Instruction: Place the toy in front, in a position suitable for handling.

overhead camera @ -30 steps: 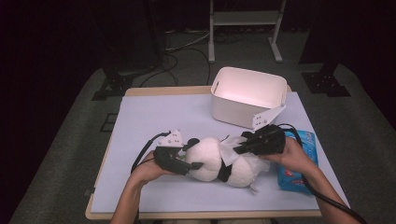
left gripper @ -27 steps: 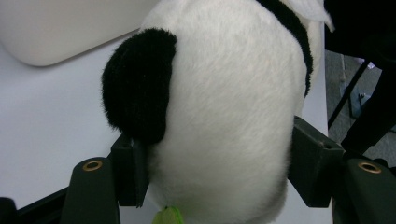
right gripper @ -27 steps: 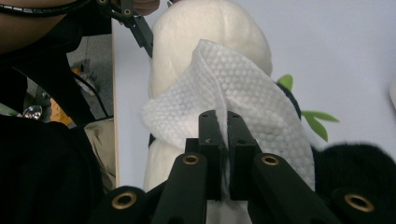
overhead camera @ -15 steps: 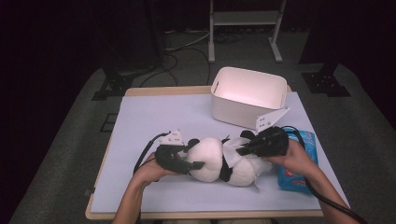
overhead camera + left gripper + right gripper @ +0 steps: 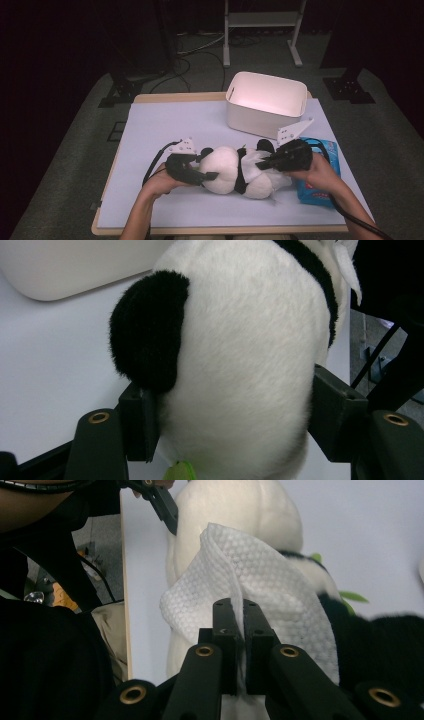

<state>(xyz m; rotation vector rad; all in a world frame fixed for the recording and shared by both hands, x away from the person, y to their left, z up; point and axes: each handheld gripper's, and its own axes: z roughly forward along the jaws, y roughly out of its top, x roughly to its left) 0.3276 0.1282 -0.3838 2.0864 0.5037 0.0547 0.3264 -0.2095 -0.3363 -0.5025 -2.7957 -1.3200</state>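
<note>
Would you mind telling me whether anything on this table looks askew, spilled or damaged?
Nothing stands out. The black-and-white plush panda lies on its side, clamped by the left gripper, while the right gripper pinches a white textured wipe against it; nothing looks spilled or torn.

The desk (image 5: 165, 125) carries a pale sheet over a wooden top. Directly on it rest a white bin (image 5: 265, 102), a plush panda (image 5: 235, 170) and a blue packet (image 5: 320, 172).

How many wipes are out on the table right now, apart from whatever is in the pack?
1. A white wipe is pinched in the right gripper, lying against the panda plush. The blue wipe pack at the table's right edge may hold more, hidden inside.
</note>
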